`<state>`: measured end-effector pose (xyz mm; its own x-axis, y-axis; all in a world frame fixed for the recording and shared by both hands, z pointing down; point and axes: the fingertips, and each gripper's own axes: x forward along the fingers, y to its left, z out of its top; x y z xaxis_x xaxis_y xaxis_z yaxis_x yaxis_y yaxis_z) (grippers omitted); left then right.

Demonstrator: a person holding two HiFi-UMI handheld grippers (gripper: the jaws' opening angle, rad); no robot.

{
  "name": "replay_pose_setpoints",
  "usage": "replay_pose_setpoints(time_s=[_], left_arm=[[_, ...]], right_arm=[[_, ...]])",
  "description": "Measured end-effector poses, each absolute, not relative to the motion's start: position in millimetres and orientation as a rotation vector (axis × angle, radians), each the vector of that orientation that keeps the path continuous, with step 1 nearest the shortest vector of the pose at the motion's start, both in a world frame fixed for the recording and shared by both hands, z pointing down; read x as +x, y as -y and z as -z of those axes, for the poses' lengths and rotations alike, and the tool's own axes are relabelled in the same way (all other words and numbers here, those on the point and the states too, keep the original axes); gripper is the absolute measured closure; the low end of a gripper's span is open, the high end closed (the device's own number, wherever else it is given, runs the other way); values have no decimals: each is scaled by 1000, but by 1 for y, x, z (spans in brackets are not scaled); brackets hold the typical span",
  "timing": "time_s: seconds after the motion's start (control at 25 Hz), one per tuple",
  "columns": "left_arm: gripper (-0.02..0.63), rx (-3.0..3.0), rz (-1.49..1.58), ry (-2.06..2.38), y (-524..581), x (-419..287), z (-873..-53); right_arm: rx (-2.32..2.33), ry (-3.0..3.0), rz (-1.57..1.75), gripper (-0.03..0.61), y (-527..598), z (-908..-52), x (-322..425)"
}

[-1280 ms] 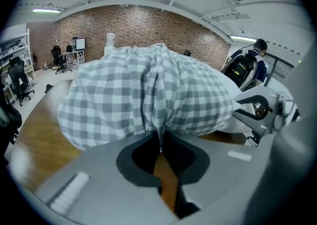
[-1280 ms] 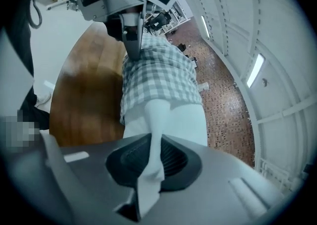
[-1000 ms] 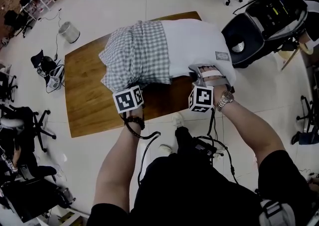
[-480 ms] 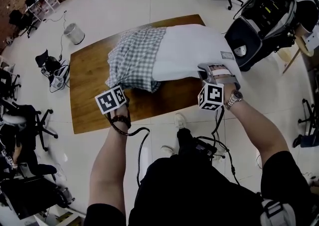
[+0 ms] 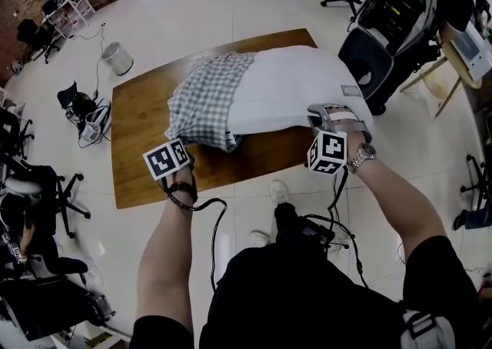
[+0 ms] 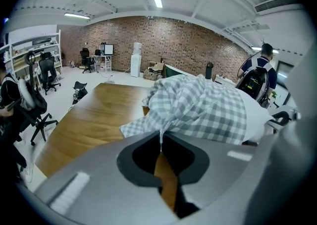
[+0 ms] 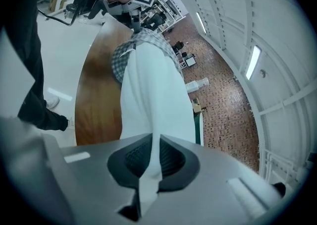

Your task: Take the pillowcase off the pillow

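Left gripper point(image 6: 161, 140): clamping shut on the checked pillowcase point(image 5: 207, 98) corner. Right gripper point(image 7: 148, 169): pinching tight on the white pillow point(image 5: 296, 82) edge. Lying across the table point(image 5: 138, 132), baring roughly half, covering the rest; needing more stripping.

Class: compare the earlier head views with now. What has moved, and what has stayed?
The left gripper has drawn the checked pillowcase leftward, baring more of the white pillow. Unchanged: both stay shut, the left on the pillowcase, the right gripper on the pillow's end; the pillow still lies on the table.
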<state>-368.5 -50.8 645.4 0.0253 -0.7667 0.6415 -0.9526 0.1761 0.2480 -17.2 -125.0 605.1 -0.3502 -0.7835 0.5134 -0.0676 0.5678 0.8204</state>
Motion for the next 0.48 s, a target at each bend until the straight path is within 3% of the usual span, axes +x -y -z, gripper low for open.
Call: replay_pose_setpoints(time_s=[0.12,0.36,0.48], left_arm=[[595,1644,-362,1759,42,-364,-649],[532,1722,-429,1818,25,-356,-649],[518,1770,-466,1878,12,-351,-643]], right_arm=[[693,1801,883,558,113,-612,-26],[648,1909,820,433,82,-613,-38],[619,1967,854,426,54,-599,-49]])
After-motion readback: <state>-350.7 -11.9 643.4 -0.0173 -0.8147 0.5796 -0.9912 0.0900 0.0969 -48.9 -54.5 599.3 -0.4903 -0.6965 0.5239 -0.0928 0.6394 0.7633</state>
